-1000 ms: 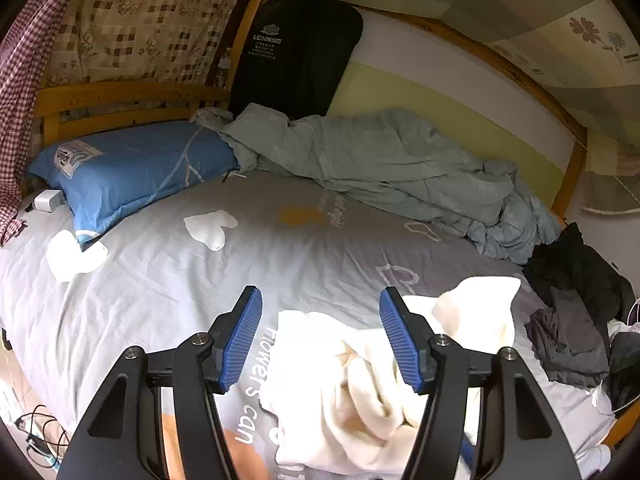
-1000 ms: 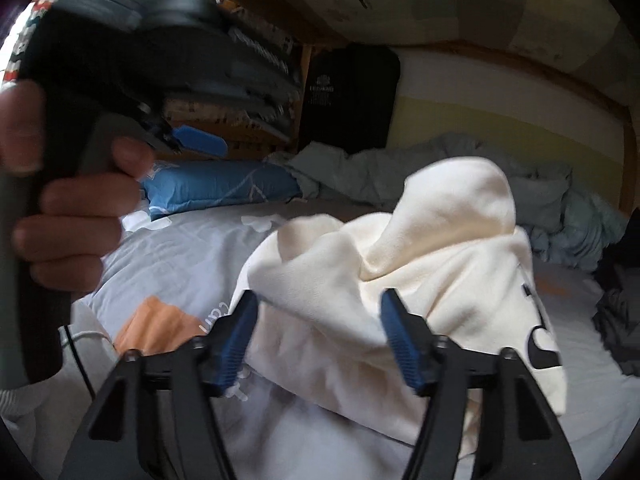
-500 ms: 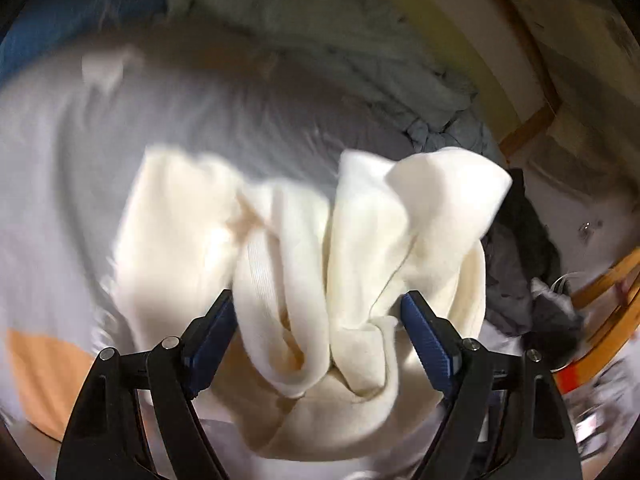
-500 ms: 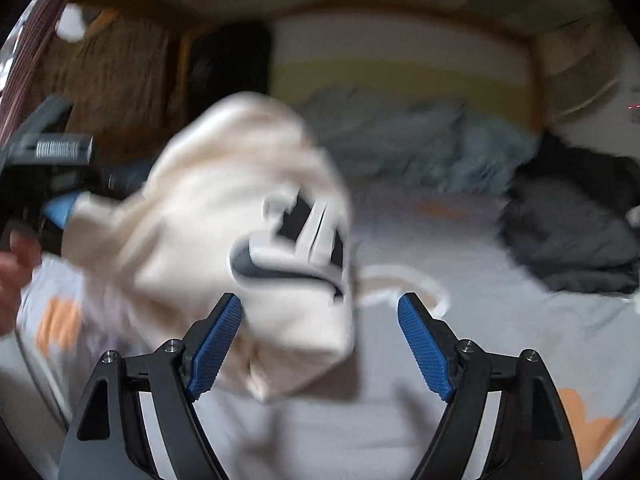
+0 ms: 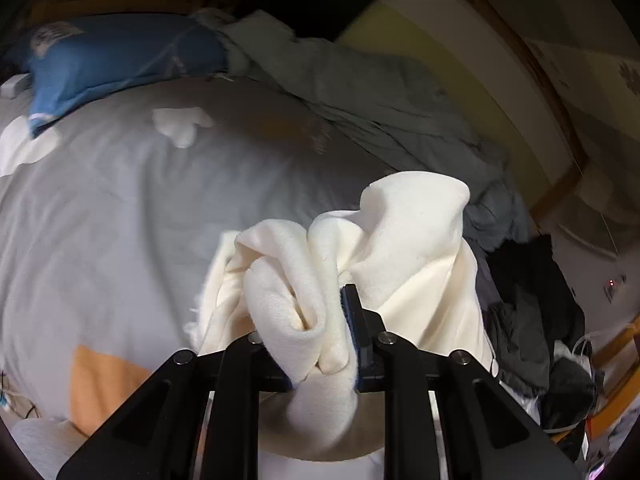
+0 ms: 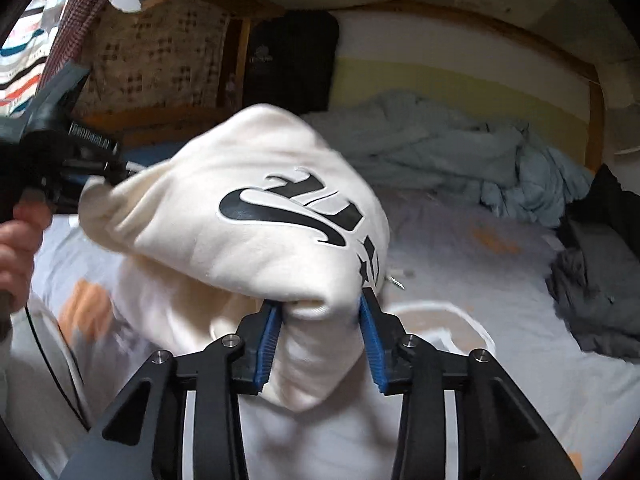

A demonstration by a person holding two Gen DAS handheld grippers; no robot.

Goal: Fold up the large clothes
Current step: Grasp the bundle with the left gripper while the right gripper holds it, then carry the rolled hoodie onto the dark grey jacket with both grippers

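Grey printed bedsheet below, we now have both the left gripper and right gripper, open a second ago, clamped on the cream sweatshirt, lifted off it for spreading.

A blue pillow lies beside a rumpled grey-blue quilt, dark clothes heaped well apart.

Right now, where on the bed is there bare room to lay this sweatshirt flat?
Bare grey sheet between the blue pillow and the cream sweatshirt. Crowded along the wall by the rumpled duvet, and at the foot by dark clothes.
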